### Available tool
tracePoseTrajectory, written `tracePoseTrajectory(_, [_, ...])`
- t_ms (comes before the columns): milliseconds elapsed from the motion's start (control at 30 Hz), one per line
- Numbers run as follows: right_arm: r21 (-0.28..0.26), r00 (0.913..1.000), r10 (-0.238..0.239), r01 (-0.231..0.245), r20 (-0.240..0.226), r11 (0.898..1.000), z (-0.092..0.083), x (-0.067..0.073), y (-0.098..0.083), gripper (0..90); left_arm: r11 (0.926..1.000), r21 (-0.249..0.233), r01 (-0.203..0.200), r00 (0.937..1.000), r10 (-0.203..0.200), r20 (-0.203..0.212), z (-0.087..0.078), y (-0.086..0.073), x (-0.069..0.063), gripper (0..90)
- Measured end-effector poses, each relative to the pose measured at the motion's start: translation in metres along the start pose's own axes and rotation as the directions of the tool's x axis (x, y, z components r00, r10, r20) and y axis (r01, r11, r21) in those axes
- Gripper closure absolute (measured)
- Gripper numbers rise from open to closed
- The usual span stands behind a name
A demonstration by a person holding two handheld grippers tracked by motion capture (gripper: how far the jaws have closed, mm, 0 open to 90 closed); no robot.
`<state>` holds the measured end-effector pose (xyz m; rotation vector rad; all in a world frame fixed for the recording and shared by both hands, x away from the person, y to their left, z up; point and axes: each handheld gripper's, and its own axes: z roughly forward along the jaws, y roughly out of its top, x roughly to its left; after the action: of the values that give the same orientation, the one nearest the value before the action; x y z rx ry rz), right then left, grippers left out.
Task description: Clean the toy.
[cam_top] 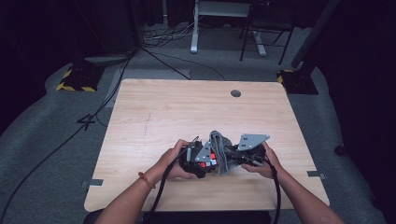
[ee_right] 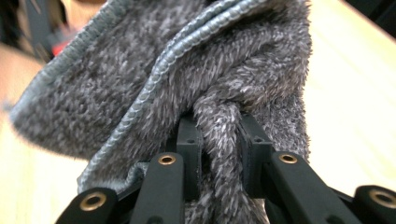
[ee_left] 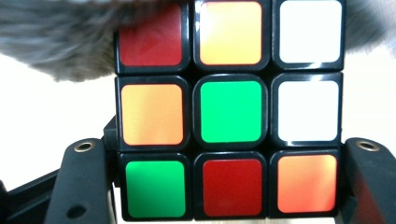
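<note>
Dark curtains and trailing floor cables are surrounding the pale wooden table [cam_top: 154, 112], and near its front edge the person's two hands are meeting. Between them, the left gripper [cam_top: 201, 161] is clamping a black-framed puzzle cube with red, orange, green and white stickers [ee_left: 229, 109], its jaws pressing on the cube's two sides. Against the cube's upper edge, the right gripper [ee_right: 219, 154] is pinching a bunched fold of fluffy grey microfibre cloth [ee_right: 187, 79] — the work looks like wiping the cube.

To do this well, the left hand should be keeping the cube steady and square, not twisting a layer, while the right is dragging the cloth flat across one face at a time — light pressure, so the cube is not levered out of the grip. A fuller pad of cloth against the stickers would probably be cleaning better than the hemmed edge.
</note>
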<state>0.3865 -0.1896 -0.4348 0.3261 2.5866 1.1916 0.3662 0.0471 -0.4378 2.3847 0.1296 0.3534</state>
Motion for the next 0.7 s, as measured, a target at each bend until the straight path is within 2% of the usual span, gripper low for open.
tracePoseTrajectory(33, [0.021,1.0000,-0.004,0.004,-0.002,1.000,0.002,0.000,-0.002,74.4,0.9999,-0.013,0.006,1.0000,-0.006,-0.005,-0.004,0.000,0.002,33.7])
tracePoseTrajectory(100, [0.029,0.9998,-0.001,0.002,-0.022,1.000,0.004,0.000,-0.004,74.4,0.9998,-0.021,0.003,0.9997,-0.004,-0.023,-0.008,0.000,0.004,33.7])
tracePoseTrajectory(167, [0.020,0.9990,0.002,-0.001,-0.044,1.000,0.004,0.002,-0.003,74.4,1.0000,0.004,-0.006,0.9987,0.006,-0.051,-0.008,-0.001,0.005,33.7])
tracePoseTrajectory(200, [0.015,0.9988,-0.006,0.007,-0.049,1.000,0.003,0.004,-0.001,74.4,0.9999,0.015,0.001,0.9987,0.000,-0.052,-0.008,-0.003,0.006,33.6])
tracePoseTrajectory(267, [0.000,0.9984,-0.021,0.021,-0.053,1.000,-0.001,0.009,0.003,74.4,0.9996,0.018,0.020,0.9988,-0.020,-0.044,-0.006,-0.007,0.008,33.7])
tracePoseTrajectory(300, [-0.015,0.9980,-0.024,0.023,-0.059,1.000,-0.004,0.010,0.005,74.4,0.9994,0.030,0.014,0.9987,-0.013,-0.050,-0.004,-0.007,0.009,33.7])
tracePoseTrajectory(367, [-0.060,0.9958,-0.013,0.007,-0.090,0.998,-0.009,0.012,0.008,74.4,0.9986,0.046,0.026,0.9982,-0.024,-0.055,0.000,-0.008,0.009,33.7])
tracePoseTrajectory(433, [-0.081,0.9963,-0.028,0.021,-0.081,0.997,-0.012,0.015,0.013,74.4,0.9990,0.040,0.019,0.9995,-0.018,-0.028,0.004,-0.006,0.006,33.7])
tracePoseTrajectory(500, [-0.099,0.9973,-0.025,0.018,-0.070,0.995,-0.011,0.017,0.017,74.2,0.9990,0.044,0.004,0.9997,-0.003,-0.026,0.006,-0.003,0.003,33.6])
tracePoseTrajectory(567, [-0.106,0.9986,-0.020,0.014,-0.050,0.994,-0.010,0.015,0.017,74.1,0.9993,0.037,0.011,0.9998,-0.010,-0.019,0.006,-0.002,0.003,33.6])
tracePoseTrajectory(633, [-0.114,0.9996,0.005,-0.008,-0.028,0.993,-0.010,0.010,0.016,74.1,0.9998,0.017,0.010,0.9999,-0.010,0.002,0.004,-0.001,0.003,33.7])
tracePoseTrajectory(700, [-0.114,0.9990,0.041,-0.042,-0.018,0.993,-0.009,0.003,0.013,74.2,0.9999,0.015,-0.002,1.0000,0.002,0.000,0.003,0.003,0.000,33.7])
